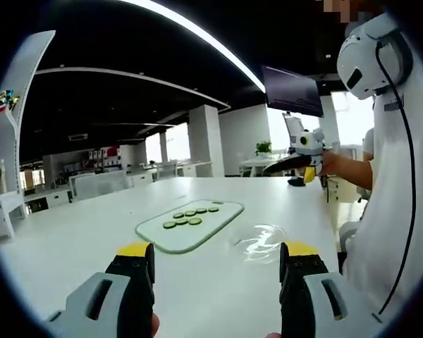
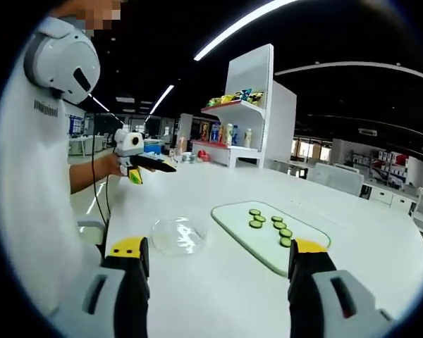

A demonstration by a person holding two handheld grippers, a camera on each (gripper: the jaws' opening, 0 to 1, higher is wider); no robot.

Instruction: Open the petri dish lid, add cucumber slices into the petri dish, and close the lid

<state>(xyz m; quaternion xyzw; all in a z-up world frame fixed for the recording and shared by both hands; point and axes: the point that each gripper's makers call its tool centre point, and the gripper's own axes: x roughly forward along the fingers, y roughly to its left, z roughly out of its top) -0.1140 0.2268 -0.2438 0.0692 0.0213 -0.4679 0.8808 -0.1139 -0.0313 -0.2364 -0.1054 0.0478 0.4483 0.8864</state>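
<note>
Left hand-held gripper (image 1: 217,262): jaws wide apart at the bottom of the left gripper view, holding nothing, above the white table (image 1: 92,232)
Right hand-held gripper (image 2: 219,259): jaws wide apart at the bottom of the right gripper view, holding nothing
Petri dish (image 1: 259,240): clear, lid on, resting on the table at centre right of the left gripper view, just beside the cutting board (image 1: 158,232); centre left in the right gripper view (image 2: 178,234)
Cucumber slices (image 1: 190,216): several green rounds lying on the pale board, at frame centre; right of centre in the right gripper view (image 2: 271,227)
Cutting board, right gripper view (image 2: 250,238): flat on the table, right of the dish
Person (image 2: 28,183): in white, at the left edge of the right gripper view
</note>
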